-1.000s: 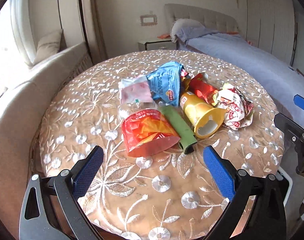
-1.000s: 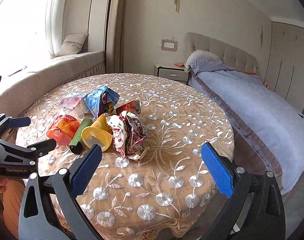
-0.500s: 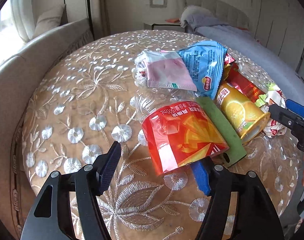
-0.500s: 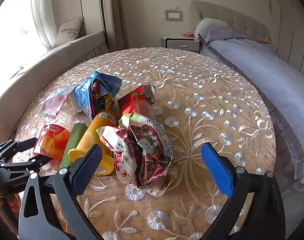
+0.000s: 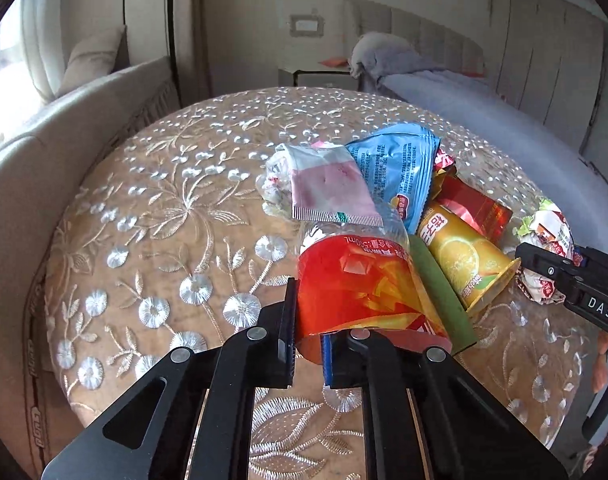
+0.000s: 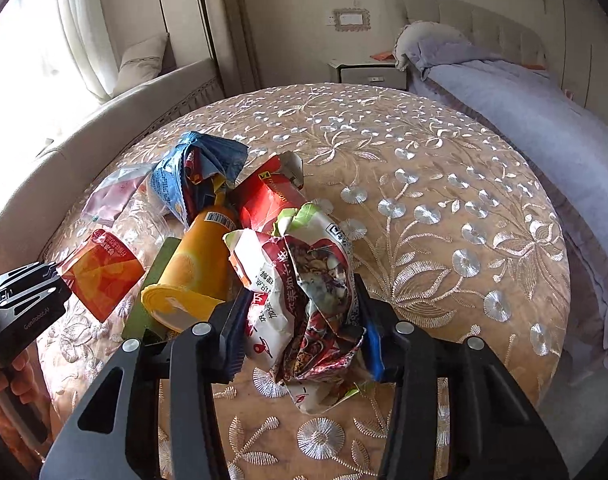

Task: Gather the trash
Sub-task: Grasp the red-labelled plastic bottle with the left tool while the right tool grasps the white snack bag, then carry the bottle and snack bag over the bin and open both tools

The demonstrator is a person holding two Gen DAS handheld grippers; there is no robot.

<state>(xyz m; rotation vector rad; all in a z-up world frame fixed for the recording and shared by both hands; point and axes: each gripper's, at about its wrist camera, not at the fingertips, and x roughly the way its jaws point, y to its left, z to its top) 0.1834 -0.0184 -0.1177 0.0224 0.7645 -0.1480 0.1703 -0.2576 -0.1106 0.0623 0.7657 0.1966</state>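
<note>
Both claws grip trash on the embroidered round table (image 6: 444,184).
Left claw (image 5: 306,344) has just closed, pinching the red-labelled clear plastic bottle's (image 5: 356,284) near edge; right claw (image 6: 299,320), also just closing, clamps the crumpled red-white snack wrapper (image 6: 299,288) between its pads, ready for lifting.

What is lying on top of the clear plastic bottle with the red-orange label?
A pink-and-white flat sachet lies over the upper end of the clear plastic bottle with the red-orange label. The bottle's neck and cap are covered, so they cannot be seen.
</note>
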